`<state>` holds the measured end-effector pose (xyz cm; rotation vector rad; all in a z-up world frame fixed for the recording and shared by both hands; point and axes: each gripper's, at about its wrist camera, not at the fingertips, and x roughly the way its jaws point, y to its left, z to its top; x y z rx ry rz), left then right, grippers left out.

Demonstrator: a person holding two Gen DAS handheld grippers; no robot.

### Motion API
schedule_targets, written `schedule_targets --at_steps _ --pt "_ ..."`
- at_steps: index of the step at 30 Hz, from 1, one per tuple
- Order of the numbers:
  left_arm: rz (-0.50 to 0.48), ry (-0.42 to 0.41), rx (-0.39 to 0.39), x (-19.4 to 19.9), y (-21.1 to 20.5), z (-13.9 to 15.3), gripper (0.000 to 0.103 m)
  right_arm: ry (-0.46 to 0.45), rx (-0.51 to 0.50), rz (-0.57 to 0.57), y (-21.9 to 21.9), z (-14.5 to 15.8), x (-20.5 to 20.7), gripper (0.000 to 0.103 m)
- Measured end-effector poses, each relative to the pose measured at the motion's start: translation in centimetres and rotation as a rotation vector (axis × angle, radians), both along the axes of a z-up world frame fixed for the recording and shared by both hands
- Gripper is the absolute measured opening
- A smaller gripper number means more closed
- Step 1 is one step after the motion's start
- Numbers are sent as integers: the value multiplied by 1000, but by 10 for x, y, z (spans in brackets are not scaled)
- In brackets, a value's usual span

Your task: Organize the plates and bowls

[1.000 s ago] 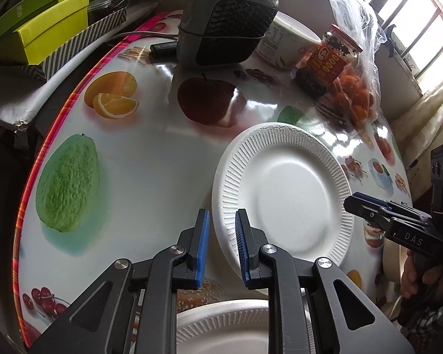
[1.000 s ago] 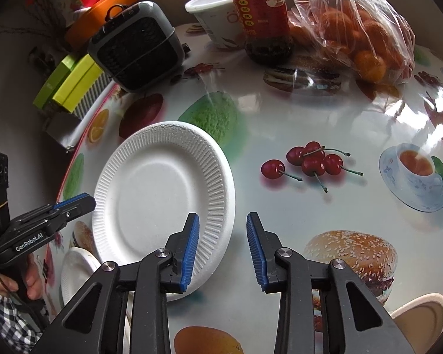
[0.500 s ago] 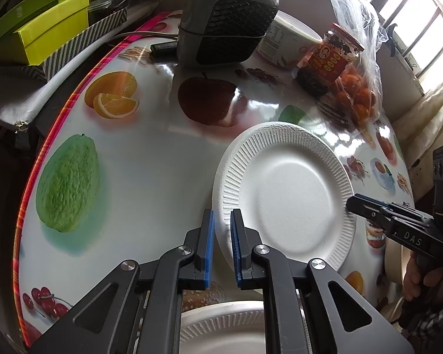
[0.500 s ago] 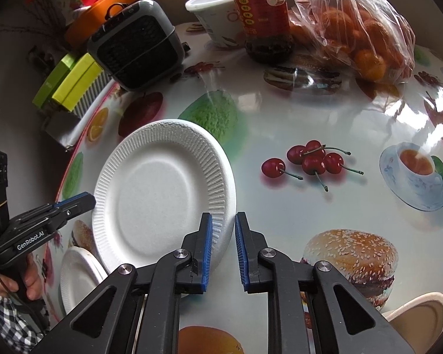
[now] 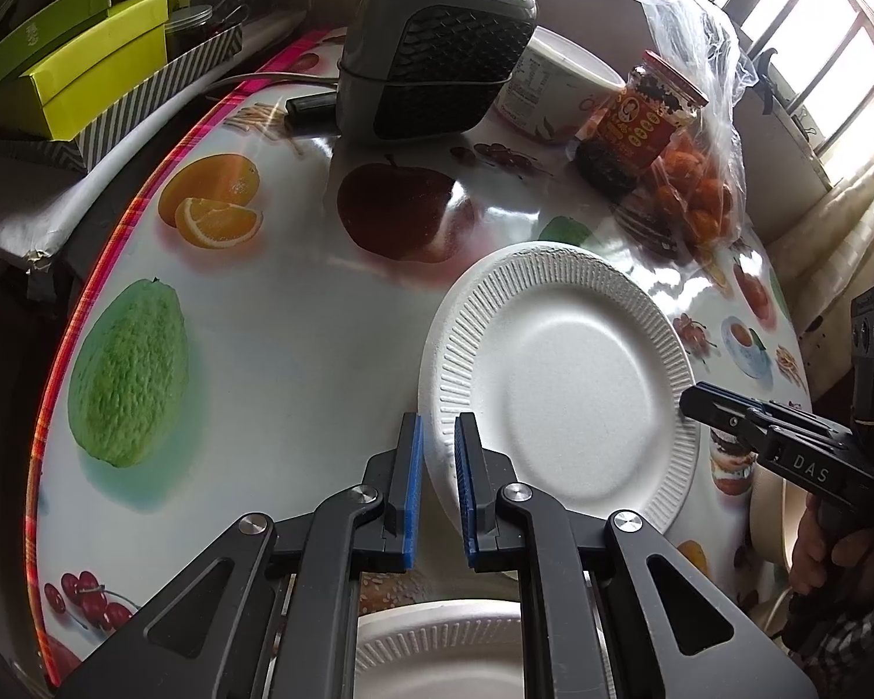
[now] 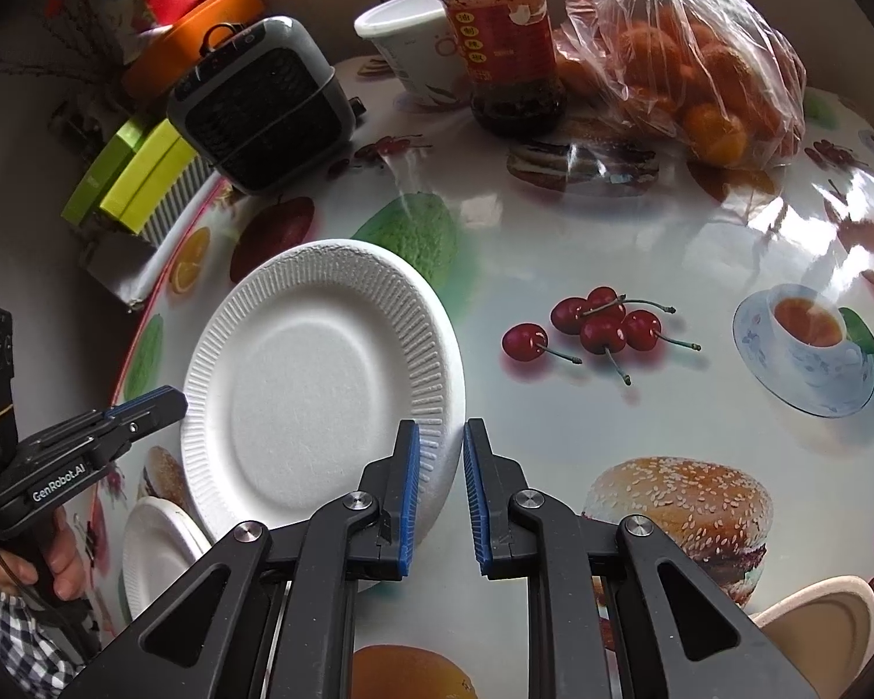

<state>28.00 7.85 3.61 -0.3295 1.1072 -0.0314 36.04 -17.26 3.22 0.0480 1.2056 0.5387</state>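
A large white foam plate lies on the fruit-print table. My left gripper is shut on its near-left rim, blue pads on either side of the ribbed edge. My right gripper is shut on the opposite rim of the same plate. Each gripper shows in the other's view: the right gripper at the plate's right edge, the left gripper at its left edge. A second white plate lies under my left gripper; it shows as a smaller plate in the right wrist view.
At the back stand a grey heater, a white tub, a red-labelled jar and a bag of oranges. A beige dish sits at the near right. Green boxes lie beyond the table's left edge.
Both grippers' jaws have closed from a wider gap onto the big plate's rim. Neither hand has moved.
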Motion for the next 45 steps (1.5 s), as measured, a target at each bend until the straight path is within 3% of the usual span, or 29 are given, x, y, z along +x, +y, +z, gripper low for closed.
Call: schedule_targets --at_steps 20,45 --pt "-2 -54 -12 -17 2 24 11 -50 30 4 -8 30 -19 15" --pt "21 -103 2 -89 11 46 11 -98 44 77 3 59 -91 15"
